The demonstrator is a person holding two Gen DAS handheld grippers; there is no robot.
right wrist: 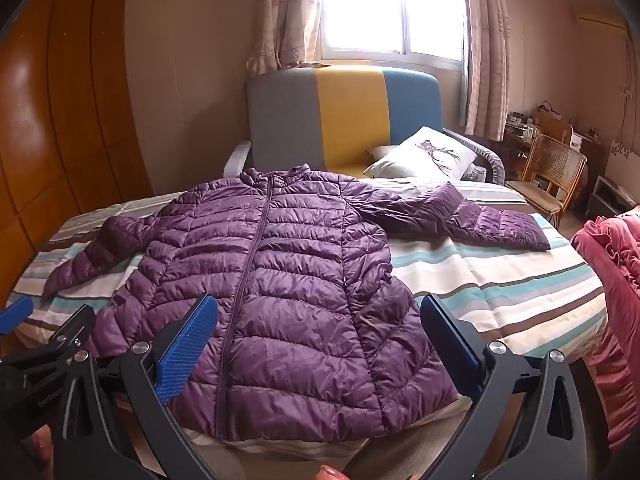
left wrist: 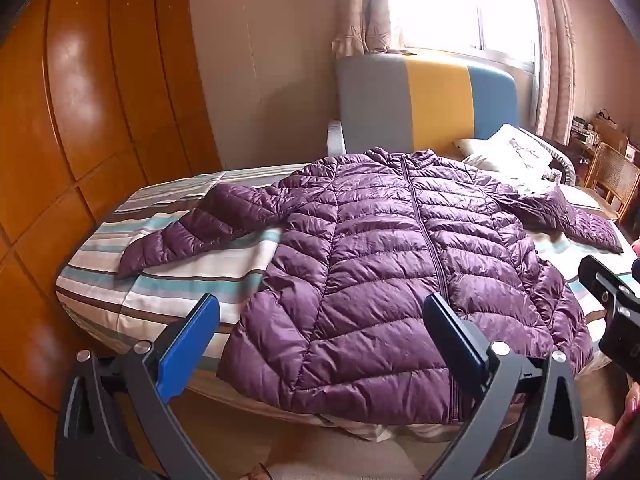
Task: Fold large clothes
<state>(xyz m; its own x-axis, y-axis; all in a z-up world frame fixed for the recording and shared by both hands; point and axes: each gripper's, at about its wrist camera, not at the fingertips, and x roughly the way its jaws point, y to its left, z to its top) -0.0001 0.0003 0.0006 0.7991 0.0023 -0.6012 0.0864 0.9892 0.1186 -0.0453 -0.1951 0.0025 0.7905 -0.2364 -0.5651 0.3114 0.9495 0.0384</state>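
Purple quilted puffer jacket (left wrist: pixel 384 264) lies zipped, apparently flat, on the striped bedspread (left wrist: pixel 168 280), both blue-padded grippers (left wrist: pixel 324 344) (right wrist: pixel 320 340) gaping empty above its hem.

Glossy quilted jacket (left wrist: pixel 380 272), striped cloth bedspread (left wrist: pixel 160 280)

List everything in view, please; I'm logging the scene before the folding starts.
puffer jacket: one, purple, flat on the bed, zipped, sleeves spread
bed cover: one, striped white, teal and brown, under the jacket
headboard: one, grey, yellow and blue, below the window
pillow: one, white, printed, by the headboard
wardrobe: one, orange wood, beside the bed
wicker chair: one, tan, near the curtain
ruffled fabric: one, pink, at the bed's edge
left gripper: black with blue pads, jaws open, empty
right gripper: same, jaws open, empty
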